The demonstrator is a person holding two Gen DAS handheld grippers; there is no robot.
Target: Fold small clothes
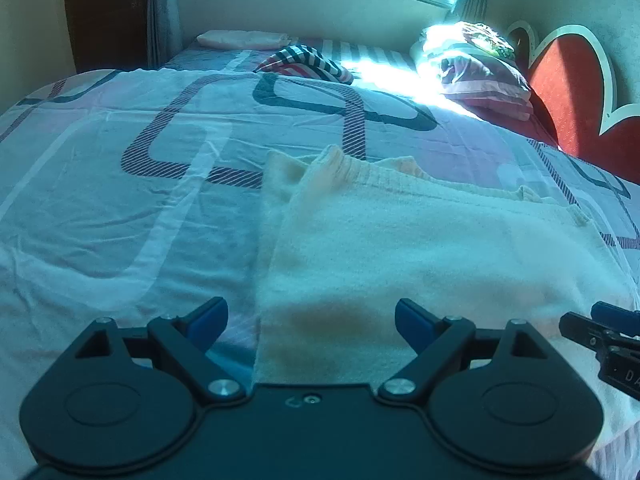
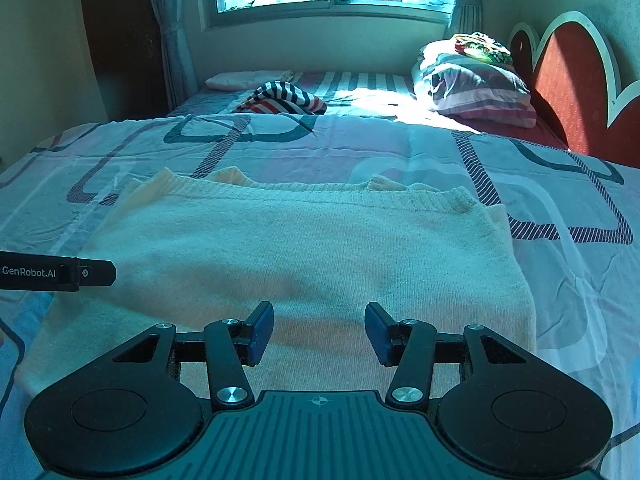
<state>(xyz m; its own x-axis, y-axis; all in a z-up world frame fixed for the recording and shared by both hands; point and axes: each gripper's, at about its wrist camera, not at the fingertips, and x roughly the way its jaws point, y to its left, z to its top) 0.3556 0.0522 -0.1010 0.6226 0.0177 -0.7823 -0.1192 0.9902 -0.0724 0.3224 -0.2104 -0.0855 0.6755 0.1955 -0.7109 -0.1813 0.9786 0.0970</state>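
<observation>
Both grippers, left gripper (image 1: 311, 318) and right gripper (image 2: 319, 332), hover wide open, empty. Cream knit sweater (image 2: 296, 252) lies flat near the bed's (image 2: 568, 240) front edge: soft, light, limp; likely best pinched at its near hem corners.

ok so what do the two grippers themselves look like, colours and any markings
Both are matte black with round pivot discs, silver screws and blue pads on the fingers. The left gripper has a smooth body; white "GenRobot.AI" lettering shows on its side in the right wrist view. The right gripper has a ribbed body with a small crosshair mark.
</observation>
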